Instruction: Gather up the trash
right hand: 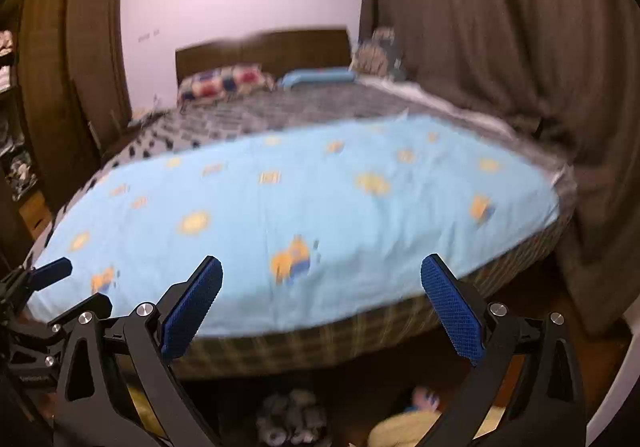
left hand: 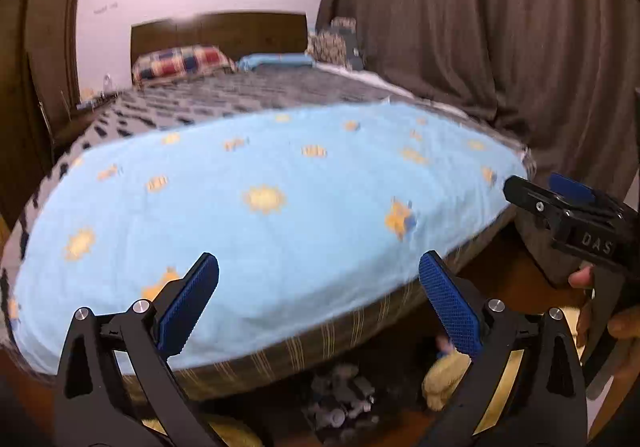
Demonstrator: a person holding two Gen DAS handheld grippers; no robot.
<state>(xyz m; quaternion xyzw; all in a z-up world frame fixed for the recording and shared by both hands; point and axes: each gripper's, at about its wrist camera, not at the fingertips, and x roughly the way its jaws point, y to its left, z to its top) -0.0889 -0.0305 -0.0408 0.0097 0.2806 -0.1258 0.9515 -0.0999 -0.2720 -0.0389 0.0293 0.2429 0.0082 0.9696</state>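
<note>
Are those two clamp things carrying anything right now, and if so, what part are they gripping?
Nothing is held. The left gripper and the right gripper both have their jaws spread wide with only air between them, above the blue blanket on the bed.

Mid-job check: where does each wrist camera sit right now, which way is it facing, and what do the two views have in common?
Left wrist: on the left tool, open, facing the bed's foot and light blue blanket; the right tool and the person's hand show at right.
Right wrist: on the right tool, open, facing the same blanket; the left tool shows at left.
Shared: blanket, headboard, checked pillow, brown curtain.
</note>
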